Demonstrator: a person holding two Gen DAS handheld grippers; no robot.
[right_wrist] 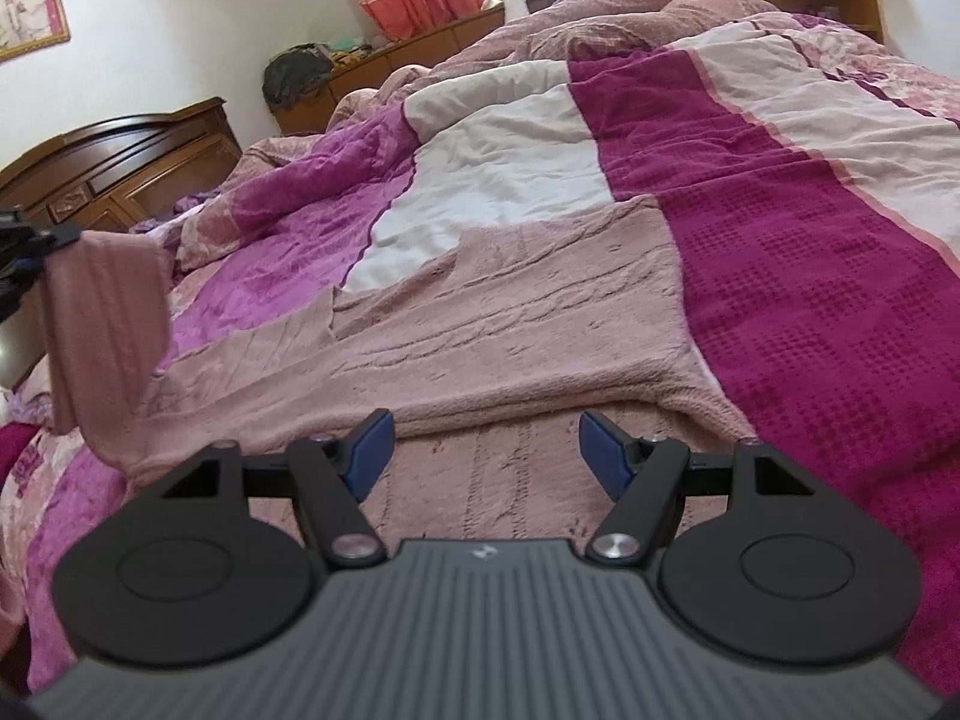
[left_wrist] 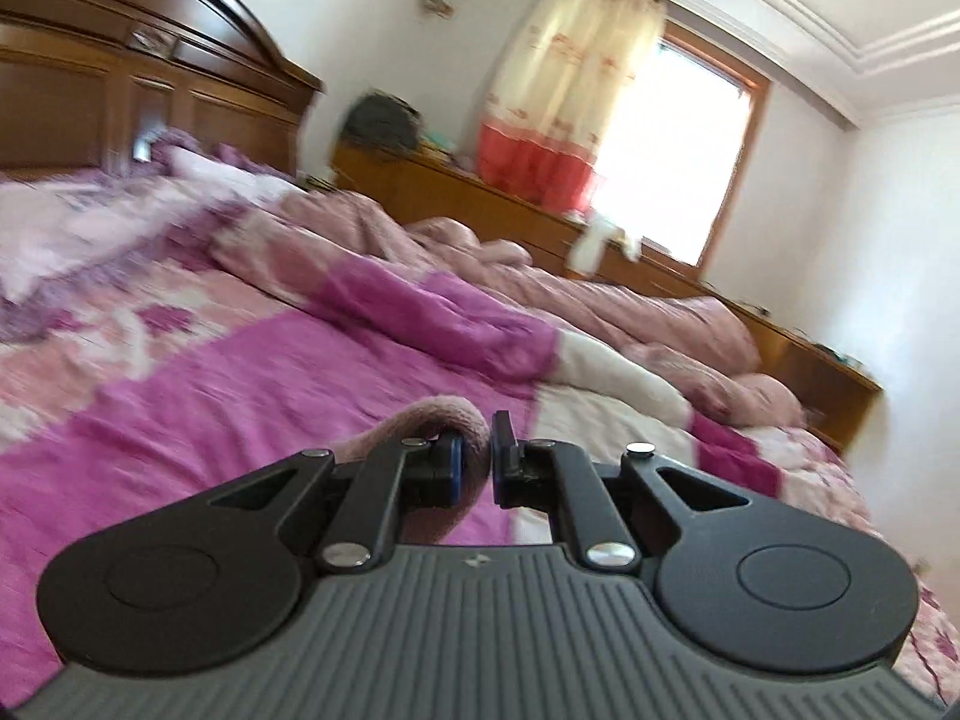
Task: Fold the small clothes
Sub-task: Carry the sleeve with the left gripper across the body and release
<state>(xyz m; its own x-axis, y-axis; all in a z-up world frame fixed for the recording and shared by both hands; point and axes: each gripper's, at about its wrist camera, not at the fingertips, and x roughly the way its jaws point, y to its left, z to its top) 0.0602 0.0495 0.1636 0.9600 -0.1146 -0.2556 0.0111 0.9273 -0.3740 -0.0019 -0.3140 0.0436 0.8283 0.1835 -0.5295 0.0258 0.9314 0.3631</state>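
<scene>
A dusty-pink knit garment [right_wrist: 510,312] lies spread flat on the bed. One end of it, a sleeve [right_wrist: 108,312], is lifted off the bed at the left and hangs down. My left gripper [left_wrist: 477,456] is shut on that pink cloth [left_wrist: 450,414], which loops up between its blue pads. In the right wrist view the left gripper [right_wrist: 30,252] shows at the left edge, holding the raised sleeve. My right gripper [right_wrist: 486,444] hovers open just above the garment's near part, with nothing between its fingers.
The bed is covered by a magenta, pink and white patchwork quilt [right_wrist: 780,240], bunched at the far side. A wooden headboard [left_wrist: 150,78] stands at the back. Low wooden cabinets [left_wrist: 480,204] run under a curtained window [left_wrist: 678,144].
</scene>
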